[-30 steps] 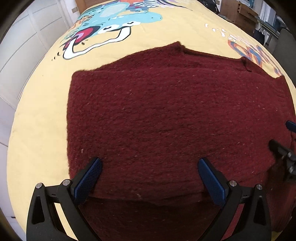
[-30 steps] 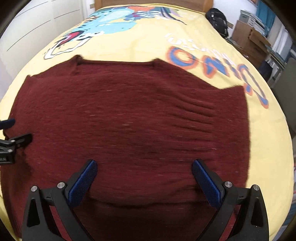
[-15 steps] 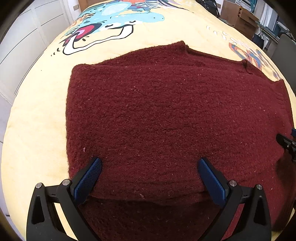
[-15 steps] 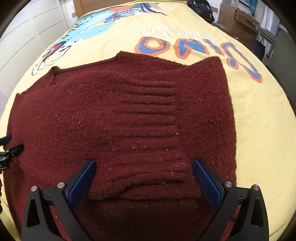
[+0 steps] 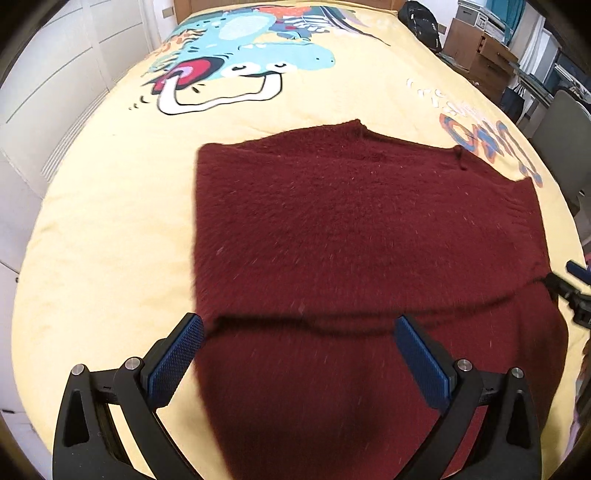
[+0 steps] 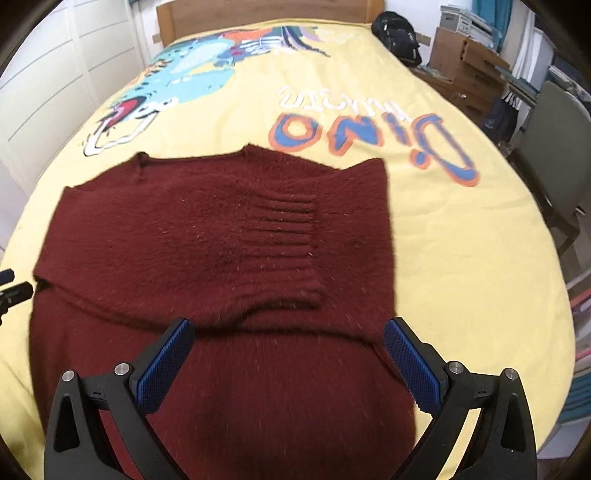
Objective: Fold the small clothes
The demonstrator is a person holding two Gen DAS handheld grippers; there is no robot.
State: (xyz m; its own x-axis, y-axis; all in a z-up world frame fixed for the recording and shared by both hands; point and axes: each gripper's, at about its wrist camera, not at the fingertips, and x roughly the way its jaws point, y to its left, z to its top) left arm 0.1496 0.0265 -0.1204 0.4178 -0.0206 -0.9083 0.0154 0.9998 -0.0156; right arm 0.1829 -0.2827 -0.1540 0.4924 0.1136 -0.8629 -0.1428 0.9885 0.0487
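The left gripper (image 5: 298, 360) is held wide apart above the near part of a dark red sweater (image 5: 369, 236), with nothing gripped between its blue pads (image 5: 173, 363). The right gripper (image 6: 288, 363) is likewise spread wide over the near hem area, and nothing is held by it. In the left wrist view the tip of the right gripper is seen at the right edge, just beside the sweater's side; in the right wrist view the tip of the left gripper is seen at the left edge.

The sweater is laid flat on a bed (image 6: 461, 236) covered by a yellow bedspread (image 5: 110, 229). A folded layer is seen across it: the upper part is laid over the lower part, with a fold edge (image 5: 314, 325) running across just beyond the gripper tips. A ribbed cuff (image 6: 291, 229) is seen lying on top of the body in the right wrist view.

Farther off, a cartoon dinosaur print (image 5: 258, 62) and coloured lettering (image 6: 373, 136) are shown on the bedspread. Beyond the bed, a wooden headboard (image 6: 266, 14), a black backpack (image 6: 397, 35), cardboard boxes (image 6: 465, 62) and a chair (image 6: 554, 147) are seen.
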